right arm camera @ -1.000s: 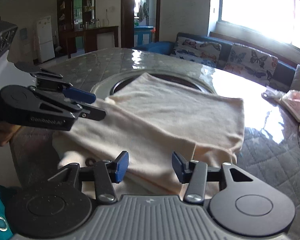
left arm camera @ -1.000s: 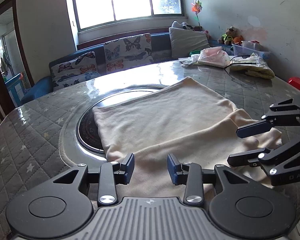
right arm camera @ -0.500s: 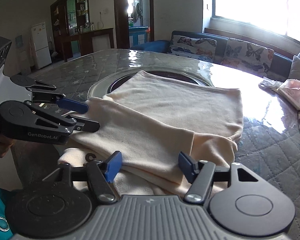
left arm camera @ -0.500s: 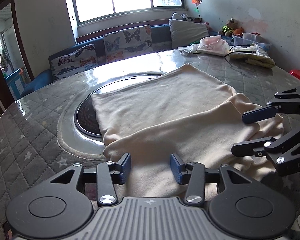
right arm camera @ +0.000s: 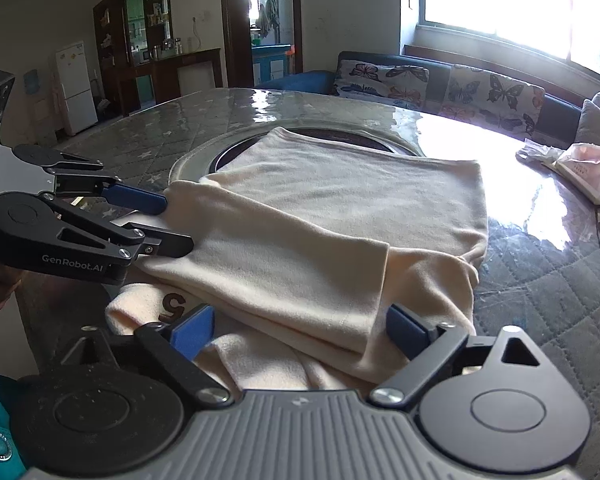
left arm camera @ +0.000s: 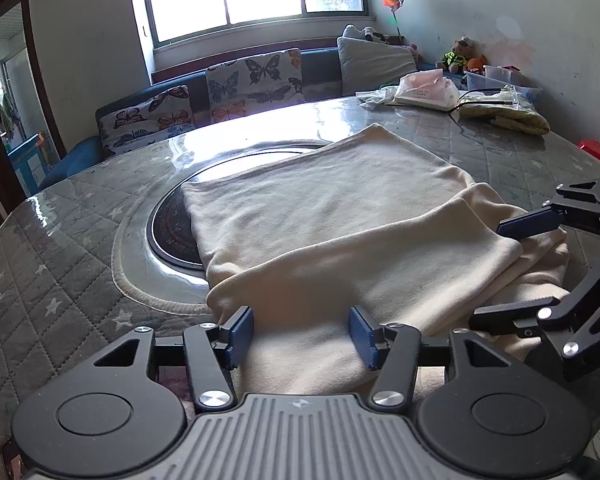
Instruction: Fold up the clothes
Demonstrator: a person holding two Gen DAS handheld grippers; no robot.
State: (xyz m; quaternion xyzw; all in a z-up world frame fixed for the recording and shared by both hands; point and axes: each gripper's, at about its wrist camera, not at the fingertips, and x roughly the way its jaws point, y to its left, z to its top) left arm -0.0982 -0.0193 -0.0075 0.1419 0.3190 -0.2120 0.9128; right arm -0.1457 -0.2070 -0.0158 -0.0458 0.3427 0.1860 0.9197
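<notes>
Lying across the near half of the grey quilted, glass-topped table [left arm camera: 52, 280], the cream-coloured soft knit garment [left arm camera: 340, 216] is partly folded: a sleeve or side panel is doubled over the body, and its far portion covers part of the round dark inset [left arm camera: 168, 232] at the table's centre.

From the left wrist view the cloth sits at twelve o'clock from the left gripper [left arm camera: 301, 330], whose blue-padded jaws are spread wide with nothing between them; the near hem runs just under and ahead of the fingertips. The right gripper [right arm camera: 296, 330] also stands released, jaws parted, straddling the near right corner of the folded layer, which lies at twelve o'clock from it. In the right wrist view the left gripper enters from nine o'clock, its pads touching or almost touching the left edge of the folded panel; contact cannot be confirmed.

The garment's long axis appears to run from the near edge of the table away toward eleven or twelve o'clock in the left view, toward the window. The folded panel's own long axis runs crosswise, roughly nine to three o'clock, between the two grippers. Both grippers are about equally near the near hem, the left at its left end and the right at its right end, so the coming move most likely turns on pinching that near edge at both corners and carrying it away toward twelve o'clock.

A dark printed mark [right arm camera: 172, 306] shows on the lowest layer beside the right gripper's left finger.
</notes>
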